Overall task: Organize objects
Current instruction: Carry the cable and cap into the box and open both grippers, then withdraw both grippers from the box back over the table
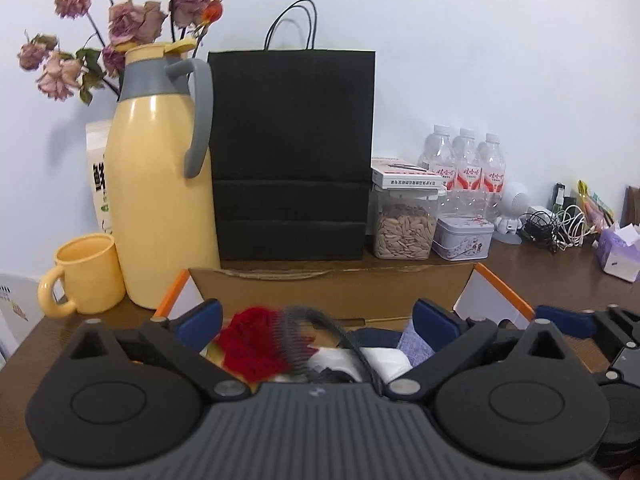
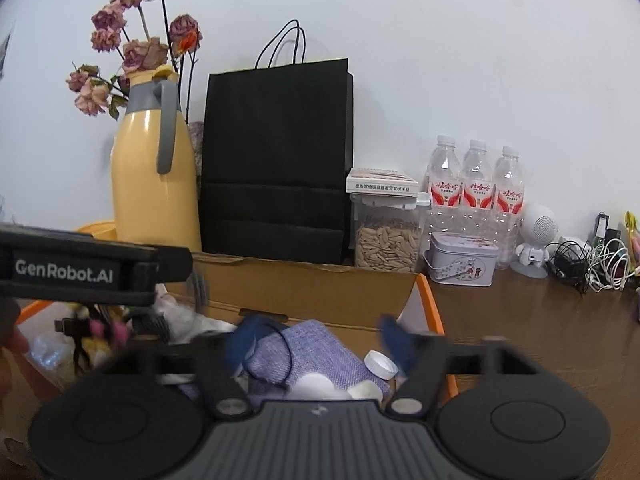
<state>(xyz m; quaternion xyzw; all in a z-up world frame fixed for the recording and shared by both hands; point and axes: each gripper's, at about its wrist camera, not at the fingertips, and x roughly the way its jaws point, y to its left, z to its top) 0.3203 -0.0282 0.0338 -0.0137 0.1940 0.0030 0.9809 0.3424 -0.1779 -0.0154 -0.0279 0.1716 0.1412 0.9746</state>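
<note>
Left wrist view: left gripper [image 1: 318, 316] spread wide, nothing pinched, low centre of frame over the open cardboard box [image 1: 332, 284] on the desk [image 1: 552, 276]. Red knit item [image 1: 250, 340] and dark comb [image 1: 296, 340] lie loose inside, likely dropped for sorting. Right gripper [image 2: 320, 340] also wide, empty, above the lilac cloth [image 2: 316, 344].

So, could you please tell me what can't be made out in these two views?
- Left wrist view: the cardboard box floor is hidden by the left gripper; a dark comb is smeared by blur.
- Right wrist view: the right gripper fingertips are blurred.
- Both views: print on the water bottles is too small to read.
</note>
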